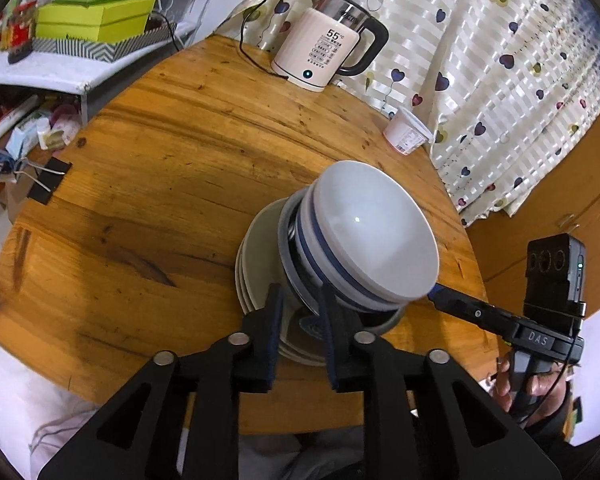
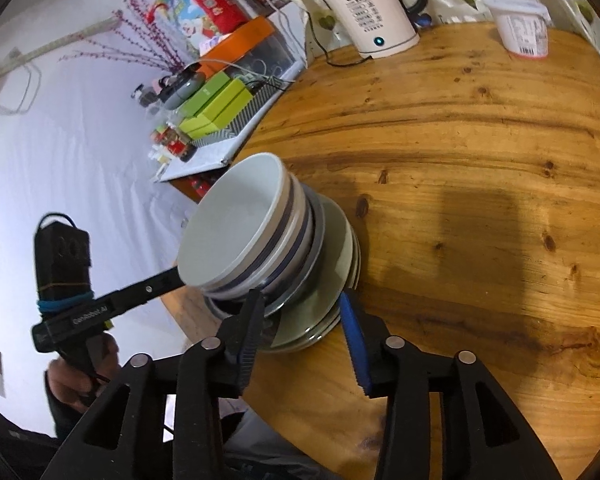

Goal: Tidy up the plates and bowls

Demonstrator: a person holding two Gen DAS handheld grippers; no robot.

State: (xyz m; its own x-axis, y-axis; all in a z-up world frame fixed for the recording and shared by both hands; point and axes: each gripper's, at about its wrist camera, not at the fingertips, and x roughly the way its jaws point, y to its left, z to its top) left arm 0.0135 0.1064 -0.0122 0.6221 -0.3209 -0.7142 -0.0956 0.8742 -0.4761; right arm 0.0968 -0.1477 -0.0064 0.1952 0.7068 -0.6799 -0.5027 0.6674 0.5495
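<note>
"55°C" on kettle [image 1: 324, 50], "DAS" on right hand-held gripper [image 1: 434, 294]

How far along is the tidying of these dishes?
Nearly done, it seems. The bowls sit nested on the stacked plates in one pile on the wooden table. Nothing is in hand: the left tongs and right tongs stand open around the pile's near edge. No loose dishes show elsewhere.

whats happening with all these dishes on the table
A person holding a gripper in each hand is tidying crockery on a round wooden table. The bowls sit nested on a stack of plates near the table's edge. The left gripper and right gripper flank the pile with jaws open, pressing on nothing. A kettle and a plastic cup stand farther back.
</note>
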